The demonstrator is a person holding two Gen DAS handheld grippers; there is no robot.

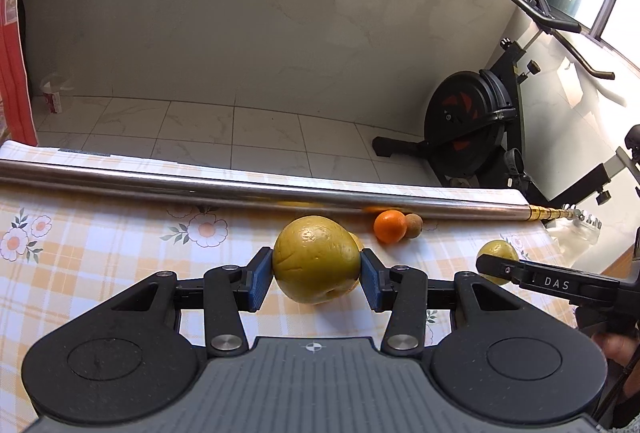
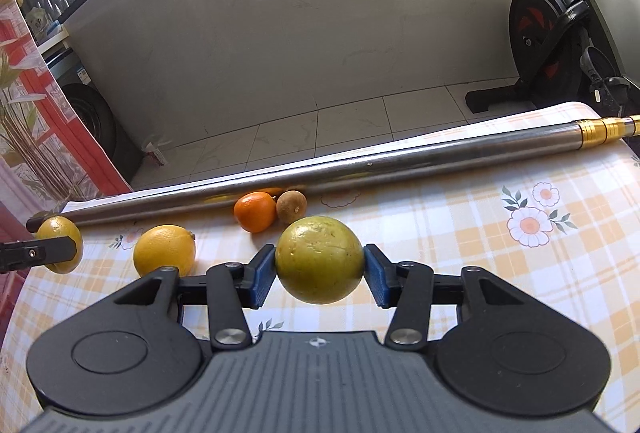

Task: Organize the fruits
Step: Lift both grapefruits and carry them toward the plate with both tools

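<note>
My left gripper (image 1: pixel 316 273) is shut on a yellow-green round fruit (image 1: pixel 316 259), its blue pads pressing both sides. My right gripper (image 2: pixel 320 273) is shut on a second yellow-green fruit (image 2: pixel 320 259) in the same way. Each wrist view shows the other gripper at its edge: the right one's finger (image 1: pixel 500 267) in front of its fruit (image 1: pixel 498 251), the left one's finger (image 2: pixel 44 253) across its fruit (image 2: pixel 60 233). On the cloth lie a yellow lemon (image 2: pixel 165 251), a small orange (image 2: pixel 256 211) (image 1: pixel 390 226) and a brown round fruit (image 2: pixel 292 207) (image 1: pixel 414 225).
A long steel pole (image 1: pixel 240 189) (image 2: pixel 360 165) lies along the table's far edge, just behind the orange. The table has an orange-checked floral cloth (image 2: pixel 500 273). Beyond the edge are a tiled floor and an exercise bike (image 1: pixel 468 121). A hand (image 1: pixel 616 347) shows at the lower right.
</note>
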